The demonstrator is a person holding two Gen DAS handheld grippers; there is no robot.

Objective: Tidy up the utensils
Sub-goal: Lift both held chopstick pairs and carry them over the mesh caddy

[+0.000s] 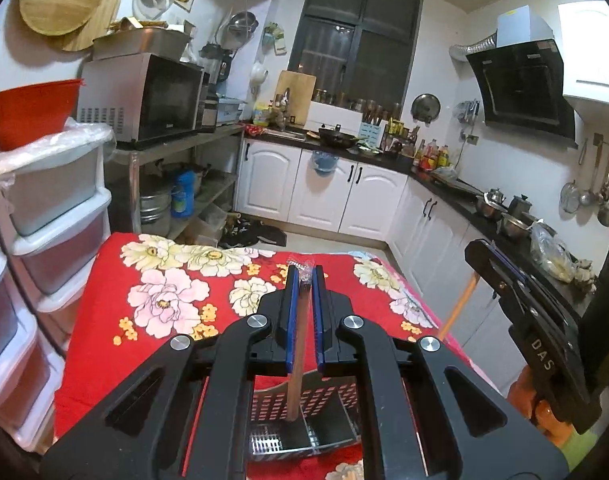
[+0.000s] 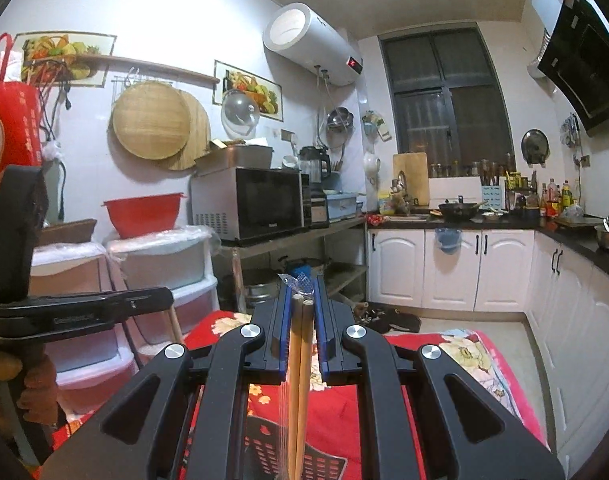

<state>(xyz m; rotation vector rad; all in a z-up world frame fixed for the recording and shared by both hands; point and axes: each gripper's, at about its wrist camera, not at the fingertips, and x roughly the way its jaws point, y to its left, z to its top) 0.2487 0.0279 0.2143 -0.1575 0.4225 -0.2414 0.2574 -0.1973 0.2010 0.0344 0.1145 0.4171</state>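
Left gripper (image 1: 305, 276) clamps one wrapped chopstick (image 1: 298, 344), its tip over the perforated holder (image 1: 304, 412) on the floral cloth (image 1: 164, 292). Right gripper (image 2: 303, 286) pinches a wrapped chopstick pair (image 2: 298, 364); only its view shows them doubled.

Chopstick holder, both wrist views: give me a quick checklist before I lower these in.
1. Left gripper shut on wrapped chopsticks: ok.
2. Right gripper shut on its chopstick pair: ok.
3. Perforated holder sits under the left gripper, stick tip hanging over a compartment: ok.
4. That compartment looks free of other utensils: ok.
5. Right pair lined up over a holder compartment: cannot tell; only the holder's edge shows.
6. Grippers apart from each other: ok.
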